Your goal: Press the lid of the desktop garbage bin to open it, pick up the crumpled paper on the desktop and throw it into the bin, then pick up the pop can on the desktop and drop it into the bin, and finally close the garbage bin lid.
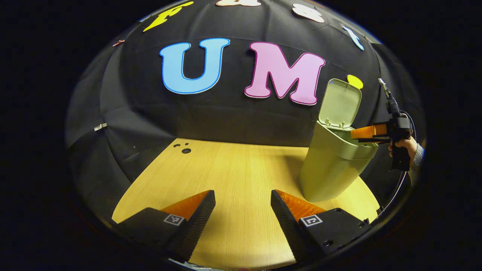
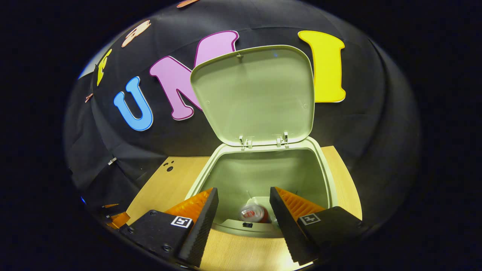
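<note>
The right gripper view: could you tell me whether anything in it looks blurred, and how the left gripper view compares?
Right gripper view: the pop can inside the bin is smeared, while the lid stays sharp. Left gripper view: sharp throughout, the table bowed by fisheye.

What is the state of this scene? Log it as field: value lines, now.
bin: green, upright on the wooden table; bin
lid: open, tilted up and back
pop can: inside the bin, blurred
crumpled paper: cannot tell
left claw: open, over bare table
right claw: open, above the bin's mouth
remaining step: close the lid
</note>
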Motion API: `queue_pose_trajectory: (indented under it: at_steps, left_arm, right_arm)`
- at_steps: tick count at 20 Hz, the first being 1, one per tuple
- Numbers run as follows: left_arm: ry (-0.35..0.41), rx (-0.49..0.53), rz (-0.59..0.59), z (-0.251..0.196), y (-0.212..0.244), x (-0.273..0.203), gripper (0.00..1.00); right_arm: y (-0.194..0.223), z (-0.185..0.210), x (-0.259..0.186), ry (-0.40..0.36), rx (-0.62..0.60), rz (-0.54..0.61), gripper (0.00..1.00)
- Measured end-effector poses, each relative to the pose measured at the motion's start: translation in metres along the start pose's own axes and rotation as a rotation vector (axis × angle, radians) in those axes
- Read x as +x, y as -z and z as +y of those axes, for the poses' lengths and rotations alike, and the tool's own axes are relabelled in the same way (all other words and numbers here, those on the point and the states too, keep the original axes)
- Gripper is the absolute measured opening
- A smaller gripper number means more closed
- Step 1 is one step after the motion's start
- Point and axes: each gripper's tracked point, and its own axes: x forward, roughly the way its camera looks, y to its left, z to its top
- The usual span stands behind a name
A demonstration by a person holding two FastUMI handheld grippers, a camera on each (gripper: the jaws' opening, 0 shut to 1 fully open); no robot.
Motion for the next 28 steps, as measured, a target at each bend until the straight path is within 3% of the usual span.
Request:
queue_pose_trajectory:
  at_steps: [6, 7, 10, 17, 28]
  left_arm:
    - [0.004, 0.004, 0.000, 0.003, 0.001, 0.000, 0.96]
    - [0.006, 0.003, 0.001, 0.002, 0.001, -0.002, 0.96]
    - [0.013, 0.008, 0.002, 0.002, 0.001, -0.002, 0.96]
    - [0.034, 0.012, -0.001, -0.006, 0.002, -0.004, 0.96]
    - [0.018, -0.009, -0.002, 0.001, 0.007, -0.011, 0.96]
  right_arm:
    - [-0.029, 0.013, -0.016, -0.022, -0.006, -0.096, 0.91]
    - [-0.038, 0.016, -0.021, -0.024, -0.032, -0.122, 0.82]
    - [-0.064, 0.023, -0.037, -0.011, -0.137, -0.203, 0.98]
    - [-0.117, 0.051, -0.065, 0.025, -0.328, -0.324, 0.99]
    - [-0.208, 0.040, -0.054, 0.132, -0.293, -0.438, 0.98]
